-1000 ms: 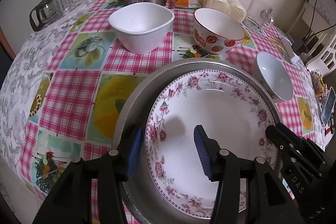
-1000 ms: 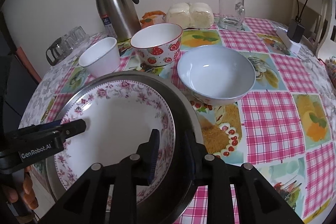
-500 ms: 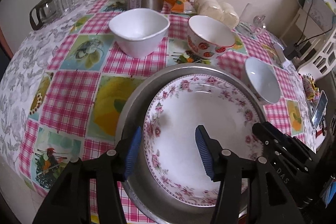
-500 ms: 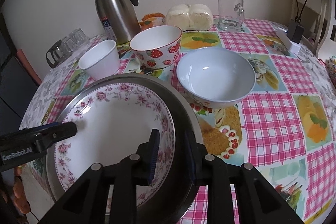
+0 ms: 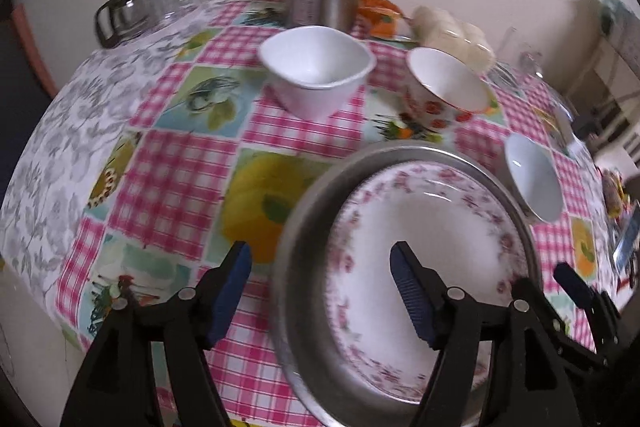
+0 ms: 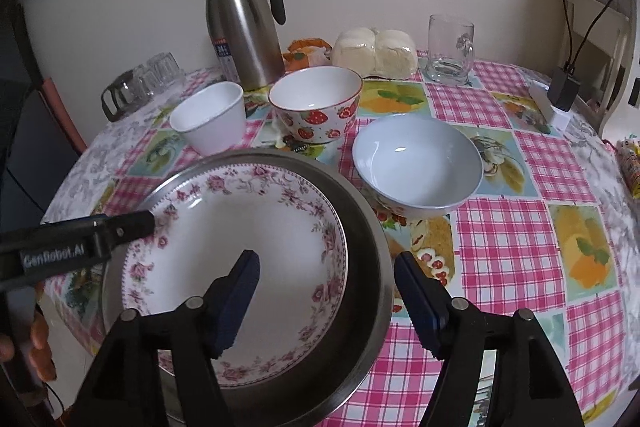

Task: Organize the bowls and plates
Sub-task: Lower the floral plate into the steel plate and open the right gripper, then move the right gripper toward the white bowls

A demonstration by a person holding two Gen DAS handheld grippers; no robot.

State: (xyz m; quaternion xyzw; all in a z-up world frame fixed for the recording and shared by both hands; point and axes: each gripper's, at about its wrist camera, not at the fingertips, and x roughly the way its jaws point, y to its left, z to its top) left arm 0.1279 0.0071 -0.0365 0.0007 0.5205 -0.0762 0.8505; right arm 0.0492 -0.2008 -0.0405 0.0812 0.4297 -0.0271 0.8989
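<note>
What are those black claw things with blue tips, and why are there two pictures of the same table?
They are grabbers a person holds, one in each hand. Each hand-held gripper has a camera looking along its fingers, so you get two pictures. The left hand-held gripper and the right hand-held gripper are both open, straddling opposite edges of a metal tray. Nothing is held. A flowered plate sits in the tray. Nearby are a white bowl, a strawberry bowl and a pale blue bowl.
</note>
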